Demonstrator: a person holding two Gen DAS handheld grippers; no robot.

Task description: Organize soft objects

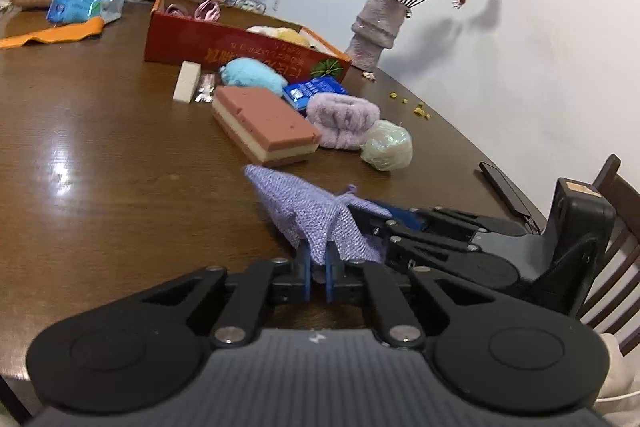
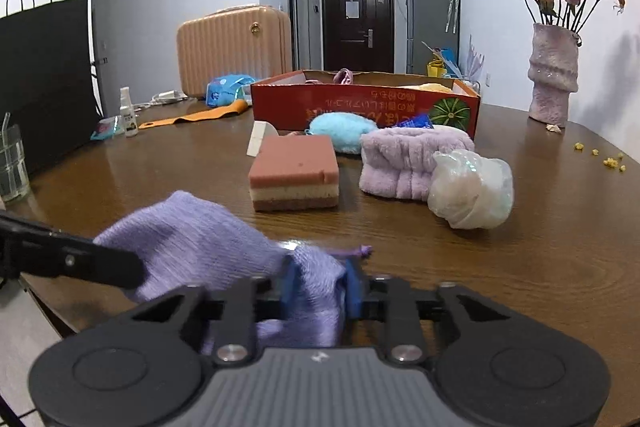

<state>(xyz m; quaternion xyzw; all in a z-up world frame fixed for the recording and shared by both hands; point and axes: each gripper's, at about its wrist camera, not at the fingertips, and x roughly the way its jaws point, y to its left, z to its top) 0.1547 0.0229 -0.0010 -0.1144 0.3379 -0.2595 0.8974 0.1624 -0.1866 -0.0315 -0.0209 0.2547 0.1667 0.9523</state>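
Observation:
A lilac knitted cloth (image 1: 308, 215) hangs between both grippers above the near table edge. My left gripper (image 1: 318, 267) is shut on one end of it. My right gripper (image 2: 320, 283) is shut on the other end of the cloth (image 2: 192, 243); it also shows in the left wrist view (image 1: 380, 223). Beyond lie a pink layered sponge (image 2: 294, 171), a fluffy lilac band (image 2: 404, 163), a pale plastic-wrapped ball (image 2: 472, 187), a blue fluffy item (image 2: 344, 129) and a white wedge sponge (image 2: 258, 139). A red cardboard box (image 2: 360, 109) behind them holds soft items.
A vase of dried roses (image 2: 554, 79) stands at the back right. A glass (image 2: 12, 167), a black bag (image 2: 44, 79), a spray bottle (image 2: 128, 115), an orange strip (image 2: 200, 115) and a blue packet (image 2: 224, 91) are at the left. A dark phone (image 1: 504, 193) lies at the right edge.

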